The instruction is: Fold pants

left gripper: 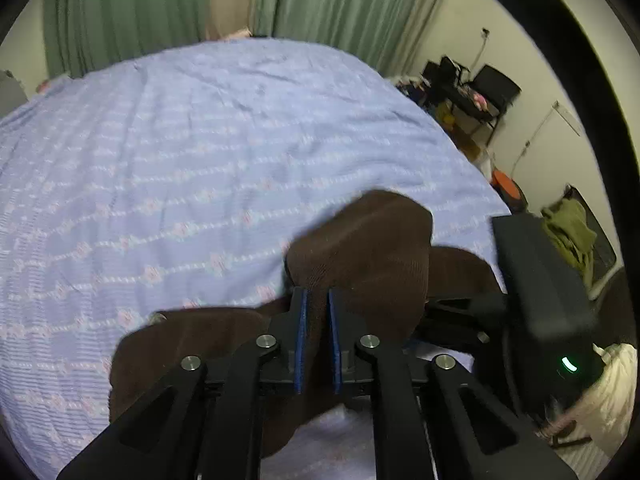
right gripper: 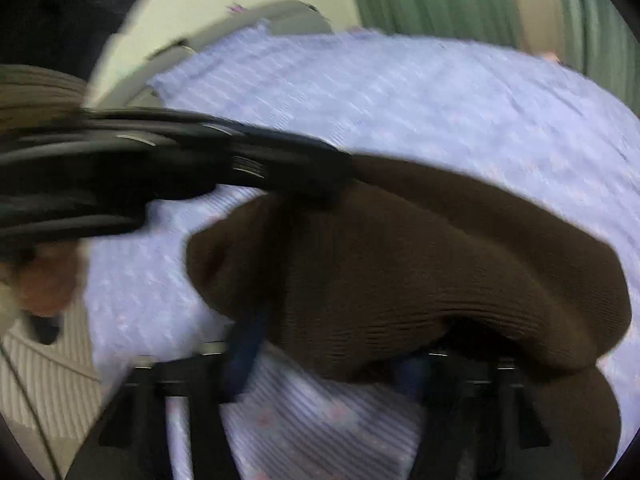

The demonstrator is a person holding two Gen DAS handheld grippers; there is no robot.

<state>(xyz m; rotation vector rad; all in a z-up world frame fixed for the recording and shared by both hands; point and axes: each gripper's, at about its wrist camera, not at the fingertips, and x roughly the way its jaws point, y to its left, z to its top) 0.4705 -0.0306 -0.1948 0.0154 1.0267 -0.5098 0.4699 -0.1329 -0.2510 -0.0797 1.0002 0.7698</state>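
Note:
Dark brown knit pants (left gripper: 360, 248) lie bunched on a bed with a lilac patterned sheet (left gripper: 180, 160). My left gripper (left gripper: 318, 312) is shut on a fold of the pants, and brown fabric fills the narrow gap between its blue pads (left gripper: 301, 332). In the blurred right wrist view the pants (right gripper: 420, 264) drape across my right gripper (right gripper: 332, 336). One of its blue pads (right gripper: 244, 340) shows at the left; the other finger is mostly hidden under the fabric. Its jaws stand wide apart. The left gripper (right gripper: 336, 184) reaches in from the left, pinching the pants' upper edge.
Green curtains (left gripper: 328, 4) hang behind the bed. Right of the bed stand black chairs (left gripper: 480, 88) with clutter, an orange object (left gripper: 504, 182) and an olive garment (left gripper: 572, 232). A person's hand (right gripper: 44, 280) and ribbed beige clothing (right gripper: 52, 380) sit at the left.

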